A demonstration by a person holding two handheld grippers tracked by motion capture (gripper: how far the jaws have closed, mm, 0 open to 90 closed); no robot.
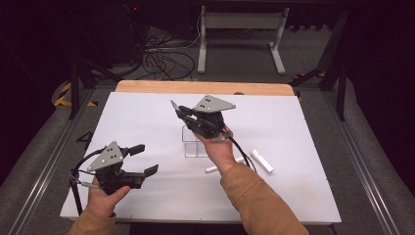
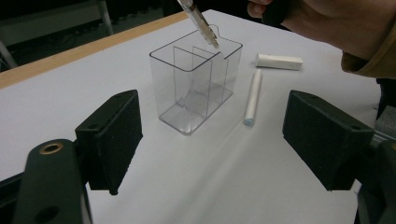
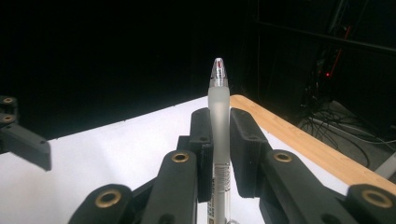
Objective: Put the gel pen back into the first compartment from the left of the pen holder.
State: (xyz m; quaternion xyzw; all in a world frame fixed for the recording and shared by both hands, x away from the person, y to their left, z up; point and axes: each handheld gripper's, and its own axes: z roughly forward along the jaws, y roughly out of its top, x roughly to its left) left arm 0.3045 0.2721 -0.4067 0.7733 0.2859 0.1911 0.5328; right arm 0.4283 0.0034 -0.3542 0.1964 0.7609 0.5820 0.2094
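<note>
Right now my right gripper (image 3: pixel 219 140) pinches a frosted pen (image 3: pixel 218 116) by its barrel, jaws pressed tight on it, its tip hanging just above the clear organizer (image 2: pixel 196 88). My left gripper (image 1: pixel 139 159) hovers spread and empty, well apart from the organizer on its near left. The pen looks light, stiff and smooth, so I judge it could slide or swivel; mid-barrel is the sound hold. Two white pens (image 2: pixel 252 97) lie just beside the organizer, on its right.
</note>
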